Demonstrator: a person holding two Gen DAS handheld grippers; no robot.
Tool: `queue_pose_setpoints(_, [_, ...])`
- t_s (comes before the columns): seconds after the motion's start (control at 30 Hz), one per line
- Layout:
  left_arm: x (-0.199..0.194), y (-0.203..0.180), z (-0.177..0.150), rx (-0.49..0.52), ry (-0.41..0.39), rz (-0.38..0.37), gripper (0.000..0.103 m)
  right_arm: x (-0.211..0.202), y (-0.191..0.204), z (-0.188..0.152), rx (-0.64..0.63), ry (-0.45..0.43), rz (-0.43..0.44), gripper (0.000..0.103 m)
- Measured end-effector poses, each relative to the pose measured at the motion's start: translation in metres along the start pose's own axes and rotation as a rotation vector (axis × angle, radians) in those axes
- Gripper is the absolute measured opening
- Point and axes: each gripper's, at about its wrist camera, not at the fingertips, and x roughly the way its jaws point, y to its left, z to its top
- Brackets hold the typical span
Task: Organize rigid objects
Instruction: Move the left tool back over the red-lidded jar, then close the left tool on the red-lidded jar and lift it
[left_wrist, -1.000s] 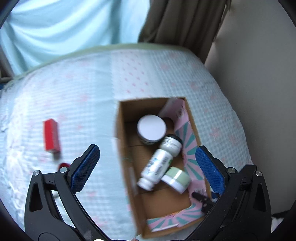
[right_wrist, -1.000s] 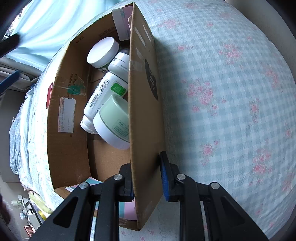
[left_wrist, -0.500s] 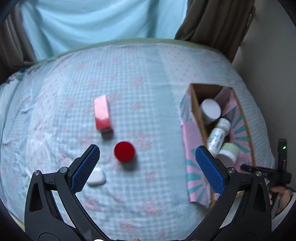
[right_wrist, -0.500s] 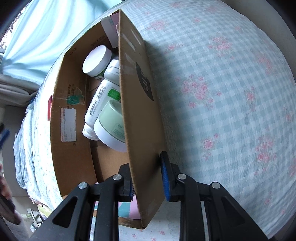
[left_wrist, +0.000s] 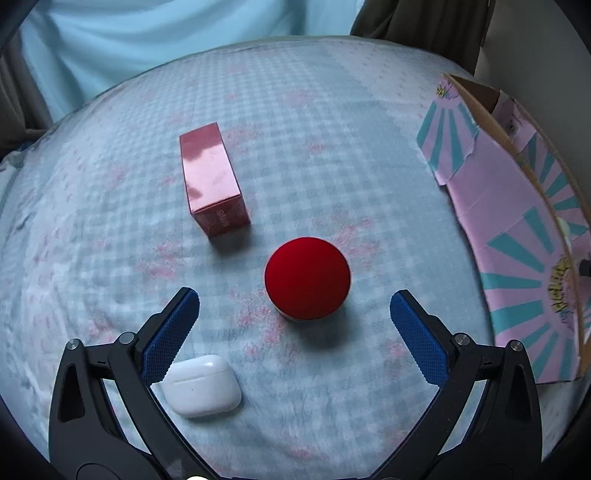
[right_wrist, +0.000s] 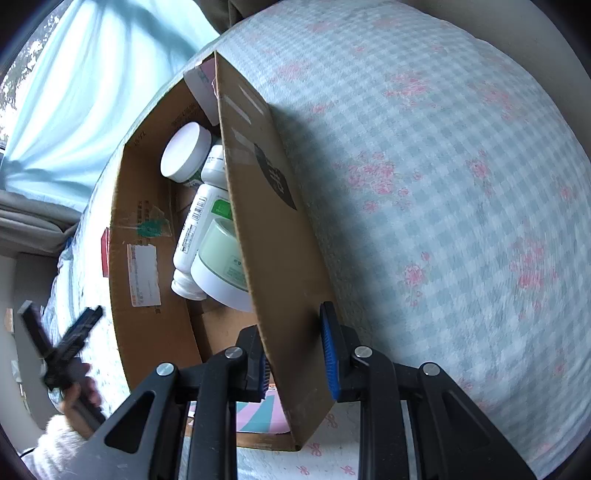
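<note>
Left gripper (left_wrist: 293, 308) spread wide above the red round case (left_wrist: 307, 277); right gripper (right_wrist: 293, 347) straddles the cardboard box wall (right_wrist: 273, 236).

Right pads sit close to the wall, though a firm clamp cannot be confirmed. White earbud case (left_wrist: 201, 385) lies against the left finger (left_wrist: 170, 334); pink carton (left_wrist: 212, 182) beyond. Risk: closing could nudge the earbud case; the box could tip, spilling its jars (right_wrist: 221, 264).

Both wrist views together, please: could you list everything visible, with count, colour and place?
Round case: 1, red, on the bedspread between the left fingers.
Carton: 1, glossy pink, beyond the case.
Earbud case: 1, white, by the left gripper's left finger.
Cardboard box: 1, brown inside, pink-teal outside.
Containers in box: white-lidded jar, white bottle, pale green jar.
Bedspread: 1, blue check, pink flowers.
Left gripper: open.
Right gripper: pinching the box wall.
</note>
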Motion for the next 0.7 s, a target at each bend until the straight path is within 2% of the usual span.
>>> queue_pose_setpoints(0.23, [0.028,0.007,-0.013,0.008,-0.081,-0.011,0.101,-0.004,-0.002,-0.006,0.005,-0.025,0.005,0.022])
queue_pose_setpoints(0.3, [0.034,0.007,-0.013,0.013,-0.091,-0.032,0.093,-0.004,0.001,-0.007,0.007,-0.028,-0.001,0.022])
queue_pose_setpoints(0.33, [0.036,0.005,-0.013,0.016,-0.091,-0.038,0.086,-0.004,0.001,-0.007,0.01,-0.03,-0.003,0.022])
queue_pose_setpoints(0.47, [0.043,0.001,-0.012,0.027,-0.098,-0.038,0.069,-0.003,0.002,-0.008,0.013,-0.038,-0.004,0.022])
queue_pose_setpoints(0.5, [0.042,0.002,-0.012,0.025,-0.108,-0.04,0.063,-0.003,0.002,-0.008,0.014,-0.04,-0.004,0.022])
queue_pose_setpoints(0.53, [0.041,0.003,-0.012,0.022,-0.115,-0.065,0.053,-0.003,0.002,-0.009,0.017,-0.043,-0.004,0.022])
queue_pose_setpoints(0.7, [0.04,0.001,-0.012,0.033,-0.11,-0.068,0.051,-0.003,0.002,-0.009,0.028,-0.048,-0.007,0.022])
